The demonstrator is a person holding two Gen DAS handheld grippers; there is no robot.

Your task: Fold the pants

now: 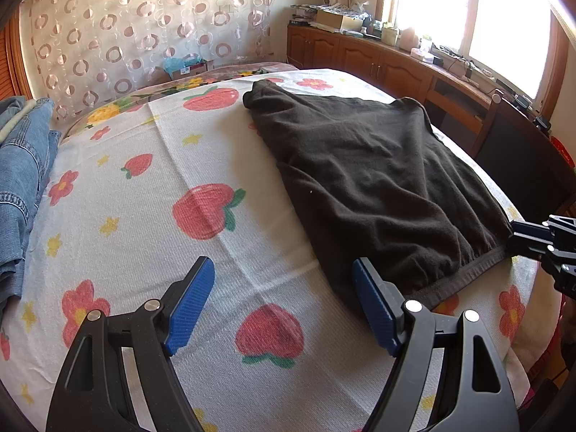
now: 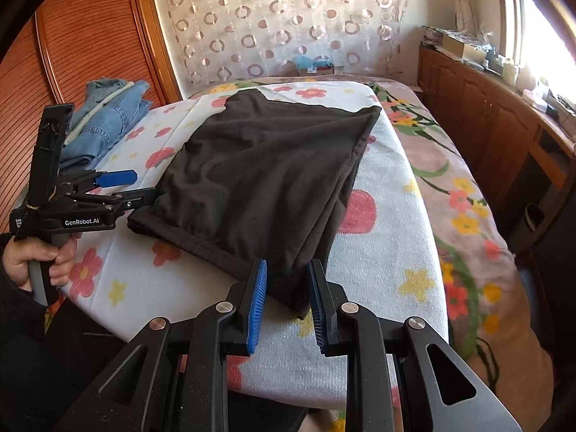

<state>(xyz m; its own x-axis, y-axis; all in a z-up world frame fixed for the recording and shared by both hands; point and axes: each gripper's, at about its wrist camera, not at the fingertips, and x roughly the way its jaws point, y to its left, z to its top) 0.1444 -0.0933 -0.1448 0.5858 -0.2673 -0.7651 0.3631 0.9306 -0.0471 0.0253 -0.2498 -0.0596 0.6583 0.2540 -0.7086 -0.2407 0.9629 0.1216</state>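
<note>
Black pants point(image 1: 378, 180) point(image 2: 259, 165) lie folded on a strawberry-print towel point(image 1: 162, 216) point(image 2: 388, 259), with the waistband toward me. My right gripper point(image 2: 287, 298) is shut on the pants' near right corner, and black fabric fills the gap between its blue pads. From the left wrist view it reaches in at the right edge point(image 1: 514, 241). My left gripper point(image 1: 284, 288) point(image 2: 138, 187) stands wide open at the near left corner. One finger rests over the pants' edge and only towel lies between the pads. A hand point(image 2: 39, 255) holds its handle.
A pile of blue jeans point(image 1: 21, 180) point(image 2: 104, 122) sits at the towel's far left. A floral blanket point(image 2: 450, 187) covers the bed to the right. Wooden cabinets point(image 1: 360, 54) point(image 2: 486, 115) under a bright window line the right wall. The towel's near edge drops off just below my grippers.
</note>
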